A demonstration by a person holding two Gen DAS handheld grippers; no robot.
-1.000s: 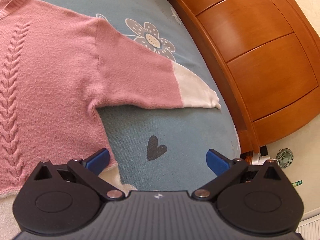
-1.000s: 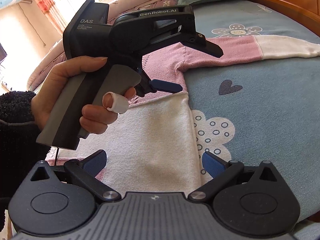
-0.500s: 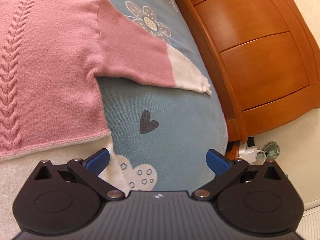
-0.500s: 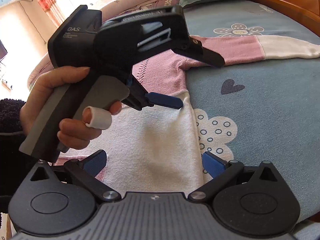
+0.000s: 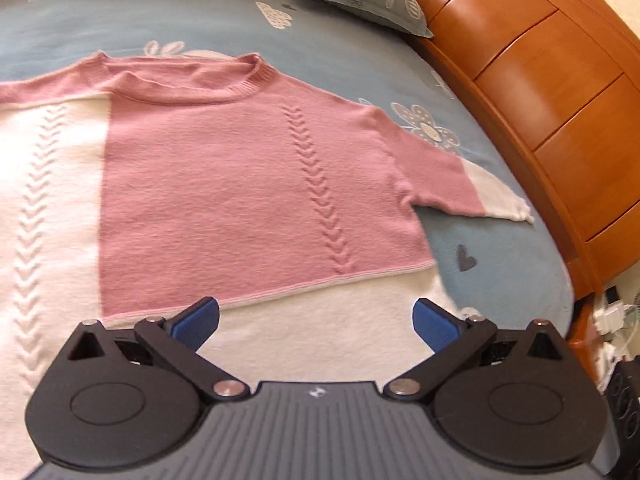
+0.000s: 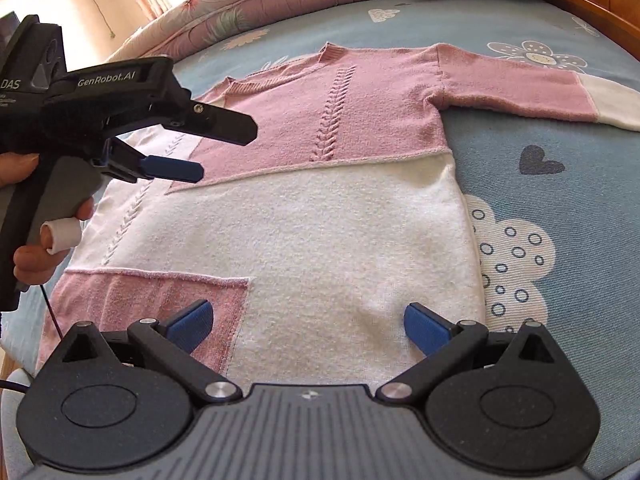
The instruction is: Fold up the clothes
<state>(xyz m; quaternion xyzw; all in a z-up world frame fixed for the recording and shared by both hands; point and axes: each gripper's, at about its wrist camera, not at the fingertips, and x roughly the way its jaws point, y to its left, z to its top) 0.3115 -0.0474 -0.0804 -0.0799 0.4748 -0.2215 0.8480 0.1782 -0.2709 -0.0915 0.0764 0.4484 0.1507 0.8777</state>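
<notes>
- Both grippers have pulled back from the sweater (image 5: 256, 184) since the earlier frames: the left view, then tight on the right sleeve (image 5: 452, 176), now takes in the collar and whole chest, and the left gripper (image 6: 180, 152) sits further left and higher in the right view.
- Left gripper (image 5: 316, 320) is spread wide with nothing between its pads; it hovers over the white lower panel.
- Right gripper (image 6: 308, 324) is likewise released and empty, poised above the hem (image 6: 320, 360) at the near edge of the bed (image 6: 560, 208).
- Sweater (image 6: 320, 200) lies face up and flat on the bed, its right sleeve stretched out toward the wooden drawers (image 5: 560, 92); the other sleeve runs out of view at the left edge.
- No fold is made yet, I judge; a first grasp comes next.
- Risks:
  - Pinching only the top knit layer would lift the front alone and leave the back behind, giving a bunched fold.
  - Pads pushed too deep could catch the bedsheet with the knit and drag it.
  - Uneven grasp points on the two sides would skew the crease.
  - Outstretched sleeve could trail or twist if the body is folded before it is laid in.
  - Soft knit may slip from a shallow pinch mid-lift.
</notes>
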